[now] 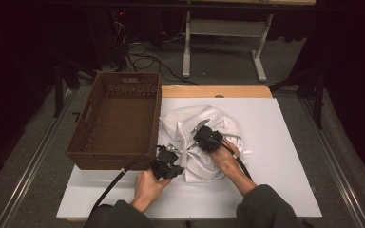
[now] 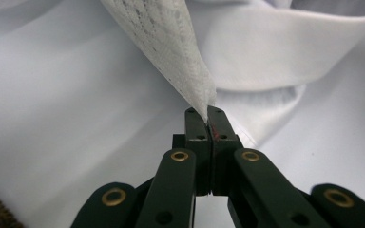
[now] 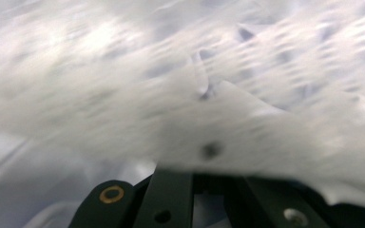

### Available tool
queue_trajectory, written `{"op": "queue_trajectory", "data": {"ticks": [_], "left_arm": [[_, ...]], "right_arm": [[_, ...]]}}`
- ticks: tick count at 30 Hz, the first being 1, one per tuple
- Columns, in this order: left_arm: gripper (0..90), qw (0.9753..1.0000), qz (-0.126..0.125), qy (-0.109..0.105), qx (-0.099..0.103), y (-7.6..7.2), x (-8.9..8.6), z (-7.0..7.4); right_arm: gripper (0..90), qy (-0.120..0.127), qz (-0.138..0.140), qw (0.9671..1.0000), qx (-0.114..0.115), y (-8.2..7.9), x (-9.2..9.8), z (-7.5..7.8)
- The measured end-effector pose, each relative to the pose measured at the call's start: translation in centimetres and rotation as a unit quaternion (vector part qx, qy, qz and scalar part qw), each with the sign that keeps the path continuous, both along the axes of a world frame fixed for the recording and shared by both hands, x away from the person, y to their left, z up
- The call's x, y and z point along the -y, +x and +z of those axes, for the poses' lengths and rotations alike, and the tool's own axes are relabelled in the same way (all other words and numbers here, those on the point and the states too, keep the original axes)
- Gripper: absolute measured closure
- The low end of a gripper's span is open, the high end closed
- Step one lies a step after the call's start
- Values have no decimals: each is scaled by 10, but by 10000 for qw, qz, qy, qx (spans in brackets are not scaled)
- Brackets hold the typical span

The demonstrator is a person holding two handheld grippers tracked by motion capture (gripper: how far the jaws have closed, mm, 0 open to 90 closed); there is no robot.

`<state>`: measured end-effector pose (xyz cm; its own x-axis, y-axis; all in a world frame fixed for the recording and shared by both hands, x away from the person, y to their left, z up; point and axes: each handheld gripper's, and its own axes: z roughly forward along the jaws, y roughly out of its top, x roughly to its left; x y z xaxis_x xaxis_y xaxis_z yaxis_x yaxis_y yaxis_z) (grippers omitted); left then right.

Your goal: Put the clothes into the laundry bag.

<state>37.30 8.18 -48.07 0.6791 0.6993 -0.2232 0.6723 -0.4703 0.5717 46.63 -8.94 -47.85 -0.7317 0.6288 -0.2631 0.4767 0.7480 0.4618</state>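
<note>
A crumpled white cloth [image 1: 190,116] lies in the middle of the white table, just right of the basket. My left gripper [image 1: 175,151] sits at the cloth's near left edge and is shut on a pointed corner of it. In the left gripper view that corner [image 2: 171,47] rises taut from the closed jaws of the left gripper [image 2: 208,116]. My right gripper [image 1: 198,129] rests on top of the cloth's middle. In the right gripper view, blurred cloth [image 3: 171,109] drapes over the jaw tips and hides them, and the black links [image 3: 171,199] stand close together.
A brown wicker basket [image 1: 119,159] with nothing in it stands at the table's left, its right wall touching the cloth. The white tabletop [image 1: 275,142] is bare to the right and front. Cables trail from both grippers toward the person.
</note>
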Motion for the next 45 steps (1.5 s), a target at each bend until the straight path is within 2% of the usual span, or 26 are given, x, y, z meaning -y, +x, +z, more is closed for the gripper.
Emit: {"op": "queue_trajectory", "data": {"ticks": [1, 3, 7, 9, 13, 16, 19, 22, 25, 28, 31, 33, 35, 36, 37, 41, 45], "left_arm": [[893, 10000, 5, 20, -16, 1, -1, -1], [890, 9999, 71, -7, -81, 5, -3, -5], [886, 9996, 171, -107, -200, 11, -7, -10], [885, 9996, 188, -110, -196, 12, -7, -11], [885, 9995, 226, -55, -193, 13, -6, -13], [884, 9996, 244, -8, -174, 12, -4, -14], [885, 9995, 263, -14, -187, 13, -4, -15], [885, 9996, 225, -37, -176, 12, -5, -13], [885, 9995, 188, -62, -242, 12, -5, -13], [886, 9994, 181, -87, -271, 12, -6, -12], [887, 9994, 185, -107, -269, 12, -5, -12], [887, 9994, 185, -120, -268, 11, -5, -11], [888, 9993, 176, -144, -290, 11, -6, -11], [888, 9993, 175, -157, -296, 11, -6, -10], [888, 9993, 175, -160, -293, 11, -6, -10], [890, 9994, 167, -2, -298, 10, -5, -10], [893, 9993, 174, 1, -318, 11, -6, -9]], "right_arm": [[900, 49, -56, 10000, -39, 3, -1, -1], [878, 15, 29, 9999, -114, 3, -3, -3], [690, 289, 158, 9989, -339, -9, 3, 9], [624, 361, 166, 9988, -276, -18, 10, 20], [593, 505, 300, 9981, -197, -40, 23, 41], [560, 596, 529, 9966, -230, -53, 28, 46], [495, 565, 636, 9953, -472, -57, 24, 39], [405, 463, 622, 9944, -725, -52, 14, 21], [379, 385, 536, 9946, -805, -45, 5, 6], [377, 241, 540, 9942, -902, -37, 1, -5], [400, 112, 569, 9947, -850, -37, -4, -8], [496, 123, 608, 9946, -826, -38, -4, -9], [644, 117, 725, 9942, -787, -40, -5, -9], [690, 52, 823, 9937, -759, -40, -5, -8], [730, 75, 807, 9939, -750, -41, -6, -8], [805, 56, 819, 9941, -715, -38, -5, -6], [821, 221, 560, 9971, -467, -29, -2, 2]]}}
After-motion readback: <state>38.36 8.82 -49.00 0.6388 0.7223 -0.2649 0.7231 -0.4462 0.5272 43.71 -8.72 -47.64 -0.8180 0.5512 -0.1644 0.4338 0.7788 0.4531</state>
